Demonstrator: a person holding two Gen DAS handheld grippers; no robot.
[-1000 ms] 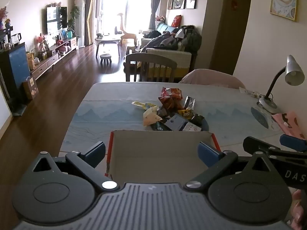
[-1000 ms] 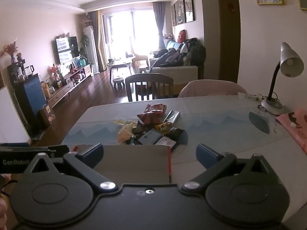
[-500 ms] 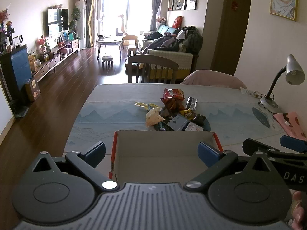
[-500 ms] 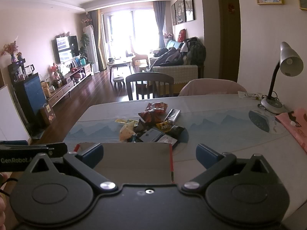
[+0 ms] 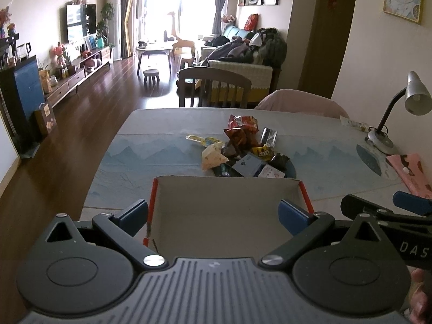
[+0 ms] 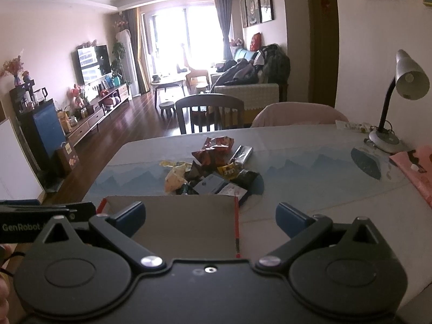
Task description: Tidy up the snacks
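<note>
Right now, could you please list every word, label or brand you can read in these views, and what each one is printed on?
"DAS", cut off at the frame edge: on the right gripper, seen in the left wrist view.
"GenRobot.": on the left gripper, seen in the right wrist view.
Snack wrappers: print too small and blurred to read.
Cardboard box: no text visible.

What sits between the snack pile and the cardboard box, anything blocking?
Nothing visible does. The snack pile lies on the table just beyond the far wall of the open cardboard box; both grippers are open, short of it.
</note>
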